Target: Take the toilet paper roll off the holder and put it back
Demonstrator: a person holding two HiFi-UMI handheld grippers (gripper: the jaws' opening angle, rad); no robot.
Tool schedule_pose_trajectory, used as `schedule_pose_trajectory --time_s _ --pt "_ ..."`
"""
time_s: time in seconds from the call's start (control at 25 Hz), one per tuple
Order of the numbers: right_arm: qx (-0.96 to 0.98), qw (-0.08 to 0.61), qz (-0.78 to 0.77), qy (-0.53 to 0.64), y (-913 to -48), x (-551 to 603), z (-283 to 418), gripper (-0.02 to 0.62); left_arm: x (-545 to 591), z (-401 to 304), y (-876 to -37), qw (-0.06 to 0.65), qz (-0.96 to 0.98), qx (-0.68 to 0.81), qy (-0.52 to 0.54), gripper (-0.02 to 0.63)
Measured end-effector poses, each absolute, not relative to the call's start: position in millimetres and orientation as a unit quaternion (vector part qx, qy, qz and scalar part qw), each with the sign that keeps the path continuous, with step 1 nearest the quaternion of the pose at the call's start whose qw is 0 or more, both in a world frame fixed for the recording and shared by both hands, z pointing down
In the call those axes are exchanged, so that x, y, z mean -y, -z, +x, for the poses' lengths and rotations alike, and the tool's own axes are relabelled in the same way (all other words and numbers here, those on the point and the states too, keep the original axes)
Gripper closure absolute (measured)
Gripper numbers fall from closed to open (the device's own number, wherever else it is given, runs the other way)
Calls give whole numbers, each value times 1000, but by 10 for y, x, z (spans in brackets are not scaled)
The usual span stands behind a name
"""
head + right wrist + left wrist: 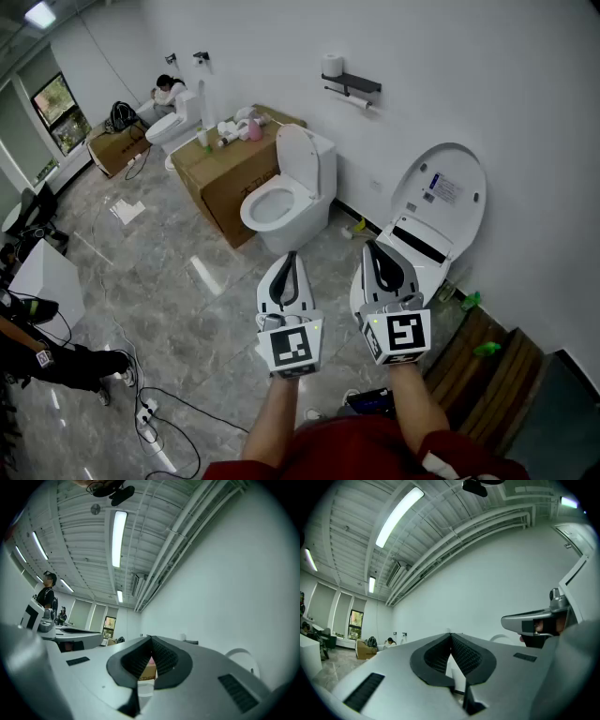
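- The left claw [292, 262] and the right claw [373, 253] are both hanging pressed together and empty, well apart from the holder [352, 86].
- The toilet paper roll [333, 66] is sitting untouched on top of the holder.
- The approach seems to be only beginning; the next move is calling for reaching the holder and spreading one claw around the roll.

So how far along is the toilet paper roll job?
Nothing looks done yet: the toilet paper roll stands on the wall holder. Nothing is in hand: the left hand-held gripper and right hand-held gripper are shut, empty, well short of it. Left: reach it, lift the roll off, put it back.
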State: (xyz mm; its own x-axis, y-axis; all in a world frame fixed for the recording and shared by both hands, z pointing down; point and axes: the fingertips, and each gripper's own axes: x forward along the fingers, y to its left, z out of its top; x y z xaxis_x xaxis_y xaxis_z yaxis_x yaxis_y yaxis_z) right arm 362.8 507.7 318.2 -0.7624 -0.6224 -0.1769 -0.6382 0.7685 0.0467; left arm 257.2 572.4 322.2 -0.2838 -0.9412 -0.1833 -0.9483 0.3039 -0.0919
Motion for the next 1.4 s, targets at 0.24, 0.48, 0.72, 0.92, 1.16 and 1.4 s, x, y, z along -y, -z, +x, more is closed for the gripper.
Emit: schedule_pose_trajectory --time_s 0.24,0.48,0.72,0.92,1.16,1.4 --pt "-939 76 -331 -51 -3220 -4937 3701 580 -5552 2682 -3210 99 -592 -799 -14 594" --pt "-941 78 -325 -42 -3247 -4711 3858 580 -5332 2844 -3240 104 -587 -803 -6 594" --pt "-947 81 -309 -30 -3347 -4397 3956 580 -5056 2971 -3350 99 -582 -807 -3 594" --pt "-953 70 -290 -42 -3420 -4216 3812 580 -4826 2890 -3439 92 -583 -807 5 594" --pt "-954 63 -292 -36 -3535 -3868 3465 580 -4441 2584 -3552 88 -585 -806 -4 594" --pt "-948 71 -310 -25 -3556 -3508 2873 580 -4052 1957 -3613 87 -591 -802 -18 594"
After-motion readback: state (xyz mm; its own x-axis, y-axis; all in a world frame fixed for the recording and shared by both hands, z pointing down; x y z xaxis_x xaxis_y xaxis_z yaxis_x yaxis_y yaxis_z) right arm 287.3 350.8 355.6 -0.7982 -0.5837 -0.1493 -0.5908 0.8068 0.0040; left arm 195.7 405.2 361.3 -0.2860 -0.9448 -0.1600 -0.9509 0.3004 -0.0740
